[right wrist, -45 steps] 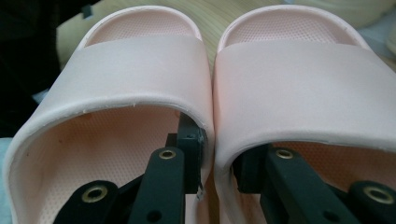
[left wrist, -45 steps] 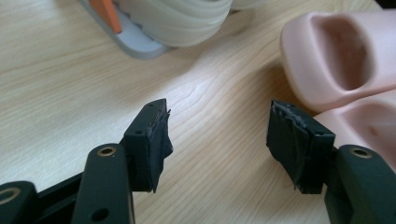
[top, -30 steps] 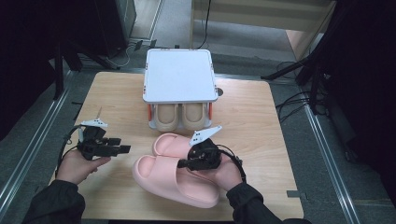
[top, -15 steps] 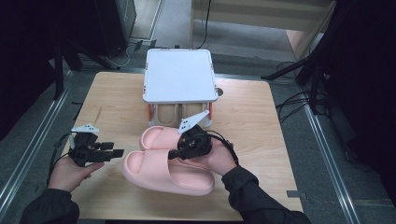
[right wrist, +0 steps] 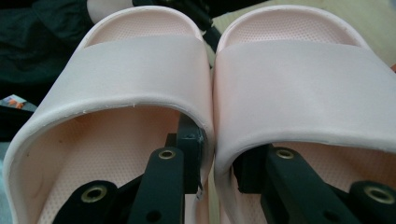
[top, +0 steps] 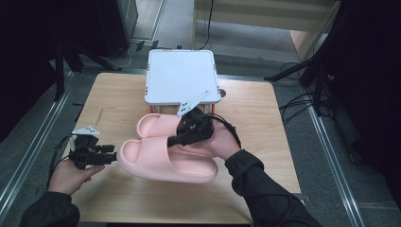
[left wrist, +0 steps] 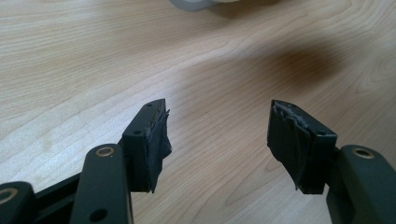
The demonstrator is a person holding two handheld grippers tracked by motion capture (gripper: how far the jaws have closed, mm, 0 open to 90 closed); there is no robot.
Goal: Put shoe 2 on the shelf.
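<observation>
Together, two smooth pink foam slippers [right wrist: 212, 93] pinched by right claw [right wrist: 217, 168], left claw [left wrist: 217, 140] released

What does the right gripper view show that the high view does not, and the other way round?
Right gripper view alone: how the right tongs grip, one jaw inside each slipper, pinching the two inner walls together.

High view alone: the white box, the left tongs open and apart from the slippers, and the table.

Both: the two pink slippers, side by side, held by the right tongs.
</observation>
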